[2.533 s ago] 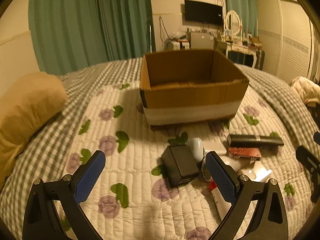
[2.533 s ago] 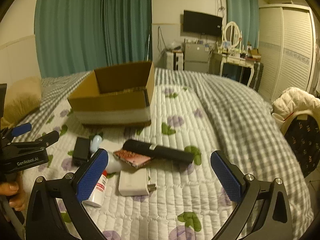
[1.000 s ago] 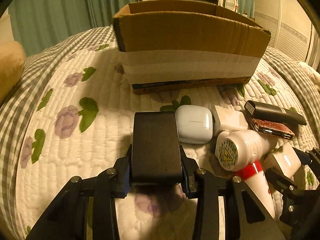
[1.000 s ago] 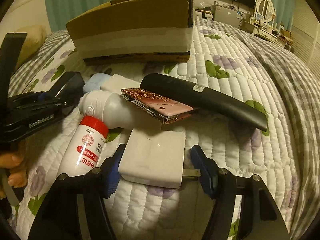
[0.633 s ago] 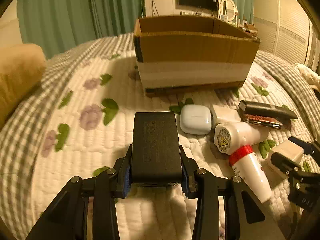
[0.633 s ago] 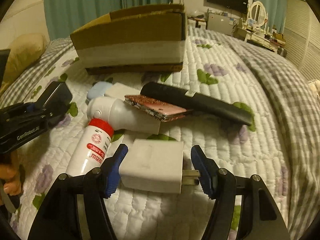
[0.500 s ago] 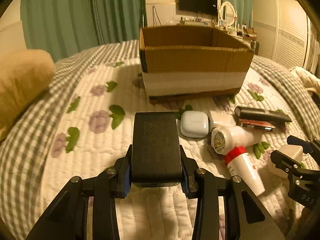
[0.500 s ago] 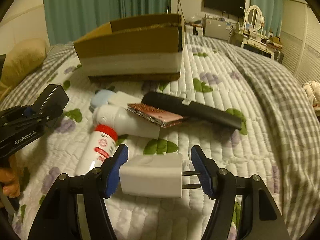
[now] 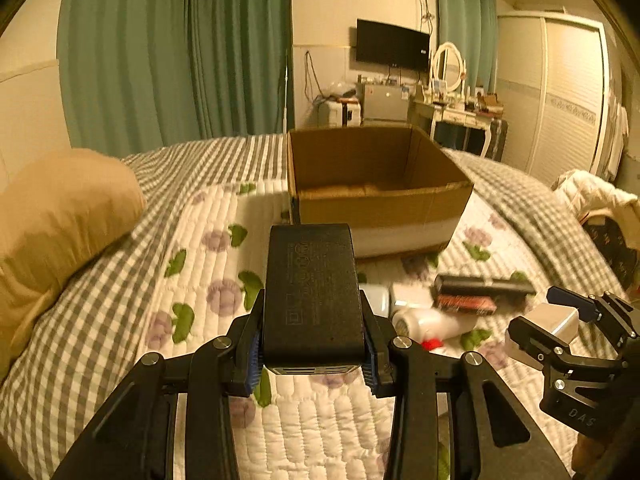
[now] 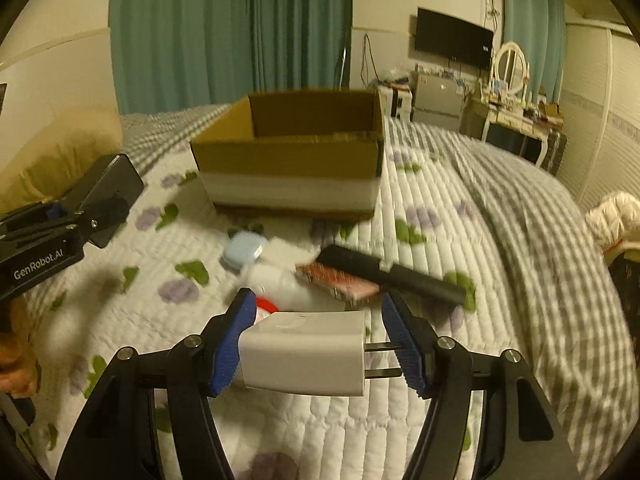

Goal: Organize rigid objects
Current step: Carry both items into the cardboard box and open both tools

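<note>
My left gripper (image 9: pixel 313 332) is shut on a black power adapter (image 9: pixel 312 280), held off the flowered quilt in front of the open cardboard box (image 9: pixel 380 208). In the right wrist view the same adapter (image 10: pixel 108 188) shows at the left, clamped by the left gripper (image 10: pixel 86 212). My right gripper (image 10: pixel 316 322) is shut on a white plug charger (image 10: pixel 304 354), gripped across its length with the prongs against the right finger. It also hangs above the quilt, short of the box (image 10: pixel 288 160). The right gripper with the charger (image 9: pixel 560 318) appears at the right in the left wrist view.
On the quilt before the box lie a white bottle with a red cap (image 10: pixel 280 280), a pink glittery phone (image 10: pixel 340 280), a long black bar (image 10: pixel 400 272), a pale blue case (image 10: pixel 244 250) and a white block (image 10: pixel 280 252). A tan pillow (image 9: pixel 60 216) sits left.
Both grippers closed on their objects, then rose off the quilt with them. The views now look over the box's front wall into it.
</note>
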Tool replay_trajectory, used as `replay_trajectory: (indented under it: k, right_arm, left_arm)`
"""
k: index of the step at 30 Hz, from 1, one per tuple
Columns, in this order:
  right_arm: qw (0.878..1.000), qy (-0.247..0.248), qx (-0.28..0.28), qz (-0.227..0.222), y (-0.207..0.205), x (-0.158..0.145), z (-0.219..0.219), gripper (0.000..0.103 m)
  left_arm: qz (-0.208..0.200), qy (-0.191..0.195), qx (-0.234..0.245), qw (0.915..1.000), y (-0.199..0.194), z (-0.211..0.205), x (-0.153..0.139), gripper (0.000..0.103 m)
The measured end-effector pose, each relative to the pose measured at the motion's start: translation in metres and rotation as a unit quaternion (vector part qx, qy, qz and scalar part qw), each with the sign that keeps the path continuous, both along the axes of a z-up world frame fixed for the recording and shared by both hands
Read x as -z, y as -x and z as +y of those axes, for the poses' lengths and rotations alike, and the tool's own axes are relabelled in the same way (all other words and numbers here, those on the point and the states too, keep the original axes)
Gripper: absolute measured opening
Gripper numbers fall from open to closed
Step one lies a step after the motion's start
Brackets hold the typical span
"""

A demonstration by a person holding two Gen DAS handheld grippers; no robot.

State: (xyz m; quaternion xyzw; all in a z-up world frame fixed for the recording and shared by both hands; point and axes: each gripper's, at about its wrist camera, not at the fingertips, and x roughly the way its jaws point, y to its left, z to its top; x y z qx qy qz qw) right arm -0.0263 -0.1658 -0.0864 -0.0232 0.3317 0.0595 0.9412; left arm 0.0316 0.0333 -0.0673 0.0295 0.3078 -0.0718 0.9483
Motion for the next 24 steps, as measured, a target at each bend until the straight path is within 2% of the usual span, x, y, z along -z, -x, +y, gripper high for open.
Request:
replay_trajectory:
  k: [10, 18, 24]
  right_arm:
    - [0.999, -0.025, 0.011, -0.047, -0.018, -0.047, -0.014, 0.065]
    - [0.996, -0.028, 0.007, -0.083, -0.07, -0.087, -0.02, 0.065]
    - [0.995, -0.03, -0.007, -0.091, -0.12, -0.096, -0.016, 0.065]
  left_arm:
    - [-0.029, 0.011, 0.012, 0.9994, -0.019, -0.006, -0.037, 0.039]
    - [-0.044, 0.01, 0.017, 0.9989, -0.06, -0.013, -0.054, 0.039]
    - [-0.04, 0.012, 0.024, 0.9988, -0.103, -0.021, -0.054, 0.039]
